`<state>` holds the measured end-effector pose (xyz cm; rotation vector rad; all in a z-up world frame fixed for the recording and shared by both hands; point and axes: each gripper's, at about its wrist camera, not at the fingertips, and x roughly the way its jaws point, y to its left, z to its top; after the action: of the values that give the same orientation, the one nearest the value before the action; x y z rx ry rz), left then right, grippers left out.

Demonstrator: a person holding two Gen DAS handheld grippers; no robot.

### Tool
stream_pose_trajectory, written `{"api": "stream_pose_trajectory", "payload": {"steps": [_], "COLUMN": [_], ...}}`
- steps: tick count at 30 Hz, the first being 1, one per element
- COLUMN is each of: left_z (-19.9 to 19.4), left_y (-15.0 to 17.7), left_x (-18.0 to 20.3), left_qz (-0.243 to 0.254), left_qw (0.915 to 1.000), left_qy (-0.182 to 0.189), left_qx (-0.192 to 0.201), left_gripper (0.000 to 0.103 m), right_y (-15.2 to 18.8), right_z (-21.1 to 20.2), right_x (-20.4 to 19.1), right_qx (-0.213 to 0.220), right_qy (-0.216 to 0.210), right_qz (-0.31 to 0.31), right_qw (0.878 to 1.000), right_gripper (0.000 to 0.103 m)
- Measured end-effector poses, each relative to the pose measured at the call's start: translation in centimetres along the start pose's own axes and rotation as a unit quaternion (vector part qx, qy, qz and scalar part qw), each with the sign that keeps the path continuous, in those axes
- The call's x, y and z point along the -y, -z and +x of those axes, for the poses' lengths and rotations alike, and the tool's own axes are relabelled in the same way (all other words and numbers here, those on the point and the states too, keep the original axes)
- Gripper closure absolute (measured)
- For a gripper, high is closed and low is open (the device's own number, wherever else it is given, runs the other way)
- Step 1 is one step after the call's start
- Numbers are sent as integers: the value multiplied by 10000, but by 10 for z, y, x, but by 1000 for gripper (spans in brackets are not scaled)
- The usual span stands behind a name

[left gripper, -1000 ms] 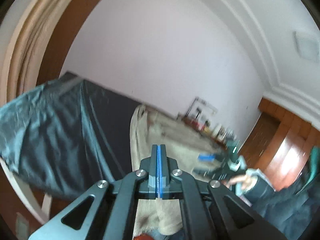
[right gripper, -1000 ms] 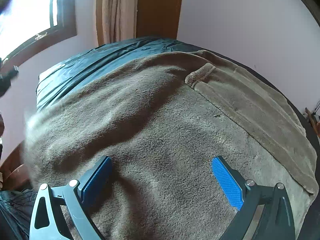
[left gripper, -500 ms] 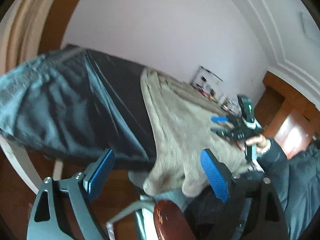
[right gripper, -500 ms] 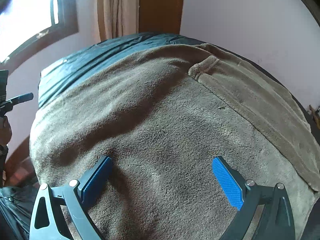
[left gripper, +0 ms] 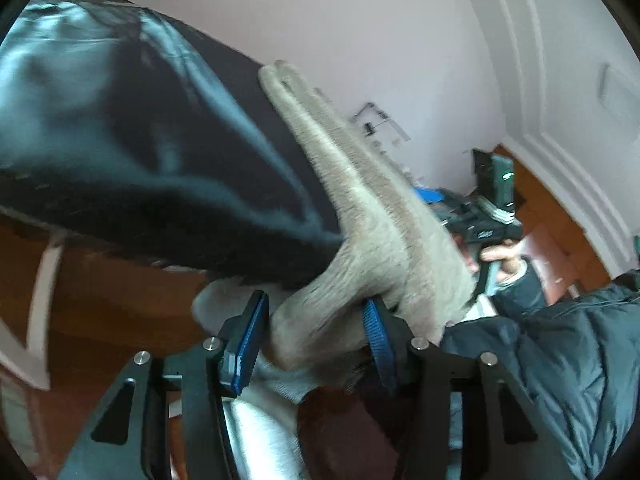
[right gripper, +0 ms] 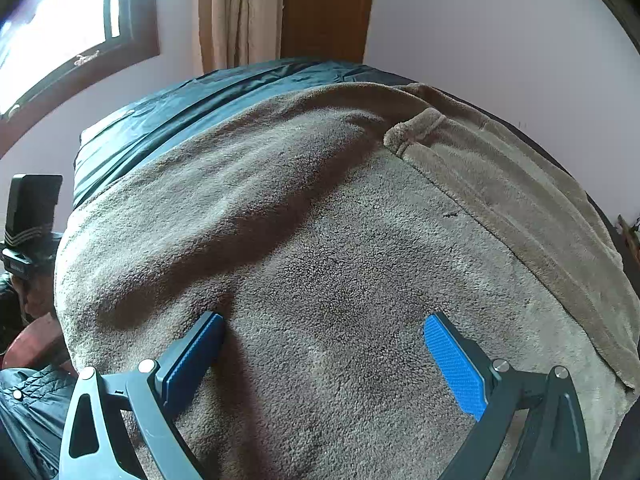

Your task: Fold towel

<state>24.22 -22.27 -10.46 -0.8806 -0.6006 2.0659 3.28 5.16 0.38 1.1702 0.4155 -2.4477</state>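
Left tool (left gripper: pixel 316 336) closing around hanging towel (left gripper: pixel 372 248) corner.

Pale pinkish-white walls (right gripper: pixel 500 32), plain. Window (right gripper: pixel 60 28) at upper left of the right wrist view, dark frame, daylight blown out. Beige curtain (right gripper: pixel 236 12) beside it, then a brown wooden panel (right gripper: pixel 328 8). White moulding (left gripper: pixel 560 128) runs along the wall; reddish wood floor (left gripper: pixel 560 240) below (blurred). Dark shiny cover (left gripper: pixel 120 128) drapes the bed or table.
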Motion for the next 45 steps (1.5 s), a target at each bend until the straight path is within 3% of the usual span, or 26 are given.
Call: {"api": "stream_pose_trajectory", "payload": {"steps": [2,5,9,16,21,25,30,35,36,38,39,40,45], "left_z": [3,2,-12,-54,-66,-72,-89,-103,-102,-97,-95,-93,-80], "left_y": [0,4,9,-14,-44,-61,-75,-70,-66,-59,-55,-51,-41], "left_x": [4,9,17,61,89,82,54,45,46,49,50,51,63], "left_qz": [20,16,-144,41,351,180,-487,-484,-418,-311,-278,-245,132], "left_qw": [10000,9998,9994,9948,9900,9869,9763,9766,9788,9814,9826,9836,9884], "left_qy": [63,-189,-315,-232,-326,-390,-340,-655,-718,-891,-915,-939,-853], "left_qx": [-5,-99,79,990,1324,1553,2083,1991,1874,1671,1595,1518,1247], "left_gripper": [49,80,91,95,95,95,100,100,98,76,41,16,14], "right_y": [0,0,1,2,2,2,3,3,3,3,3,3,3], "right_z": [0,0,0,-2,-2,-2,-3,-2,-1,-1,-1,-1,-1], "right_x": [1,1,1,2,3,5,6,6,6,6,6,7,4], "right_qx": [-5,-5,9,33,33,43,44,44,43,39,38,39,34], "right_qy": [-21,-38,-36,3,-7,-25,-44,-46,-49,-59,-65,-67,-11], "right_qz": [24,39,47,75,86,120,150,150,153,158,159,158,89], "right_qw": [10000,10000,10000,10000,10000,9999,9999,9999,9999,9999,9998,9998,10000], "right_gripper": [1,1,1,1,1,1,1,1,1,1,1,1,1]}}
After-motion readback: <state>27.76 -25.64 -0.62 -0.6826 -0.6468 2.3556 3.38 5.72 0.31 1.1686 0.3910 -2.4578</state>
